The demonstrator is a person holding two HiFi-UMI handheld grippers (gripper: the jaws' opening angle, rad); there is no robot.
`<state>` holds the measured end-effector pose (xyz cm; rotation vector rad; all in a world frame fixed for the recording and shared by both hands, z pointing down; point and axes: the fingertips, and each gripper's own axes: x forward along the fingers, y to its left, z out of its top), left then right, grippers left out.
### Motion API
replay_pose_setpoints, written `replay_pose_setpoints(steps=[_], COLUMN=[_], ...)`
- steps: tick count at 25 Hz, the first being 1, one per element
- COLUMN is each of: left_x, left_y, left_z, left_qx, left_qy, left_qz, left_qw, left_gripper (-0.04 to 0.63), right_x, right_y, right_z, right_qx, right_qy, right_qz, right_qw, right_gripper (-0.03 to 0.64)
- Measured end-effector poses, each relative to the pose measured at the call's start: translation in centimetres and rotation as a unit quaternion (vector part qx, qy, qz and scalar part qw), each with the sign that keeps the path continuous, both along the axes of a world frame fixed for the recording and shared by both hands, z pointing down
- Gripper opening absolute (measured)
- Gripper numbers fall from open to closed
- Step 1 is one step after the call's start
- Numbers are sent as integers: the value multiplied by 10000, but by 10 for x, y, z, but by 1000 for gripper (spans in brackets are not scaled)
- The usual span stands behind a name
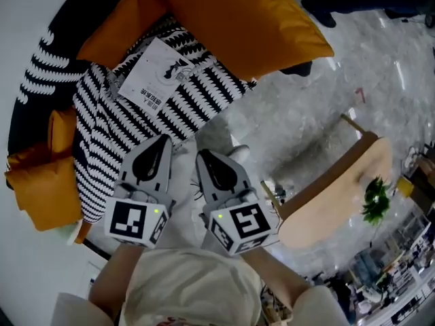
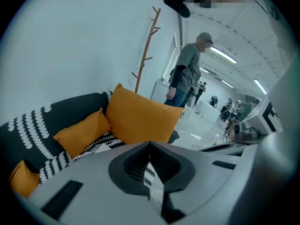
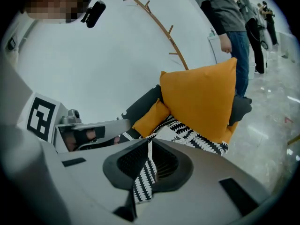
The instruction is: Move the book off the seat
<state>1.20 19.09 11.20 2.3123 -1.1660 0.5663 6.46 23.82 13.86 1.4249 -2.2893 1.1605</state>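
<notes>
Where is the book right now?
Head view, upper left: the book lies on the zigzag-patterned seat, just below the big orange cushion, beyond the left hand-held gripper.

Bold colours ahead of grey left gripper (image 1: 163, 141) and right gripper (image 1: 202, 156)!
White book (image 1: 153, 73) with black print, black-and-white zigzag seat cover (image 1: 102, 134) beneath, orange cushions (image 1: 238, 19) beyond.

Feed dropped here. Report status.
Left gripper, right gripper shut, empty. Book flat on patterned seat, untouched. Big orange cushion beside it, nothing on top.
</notes>
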Motion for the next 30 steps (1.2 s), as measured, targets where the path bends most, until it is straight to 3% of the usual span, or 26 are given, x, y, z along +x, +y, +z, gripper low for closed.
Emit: replay_pose_setpoints(steps=[10, 17, 24, 30], left_x=[-36, -54, -75, -85], left_y=[-34, -49, -68, -72], left_z=[44, 77, 134, 167], left_qx=[-195, -372, -589, -752], left_qy=[-28, 83, -79, -165], left_qz=[-456, -422, -402, -308], left_qw=[9988, 9984, 9974, 9966], left_gripper=[9, 9, 9, 9], right_x=[-26, -49, -74, -83], right_y=[-40, -64, -82, -90], right_z=[52, 86, 141, 173], right_qx=[-324, -549, -993, -1210], right_qy=[334, 324, 97, -11], right_qz=[-247, -180, -67, 93], right_qw=[9986, 9978, 9950, 9926], right_gripper=[11, 52, 128, 133])
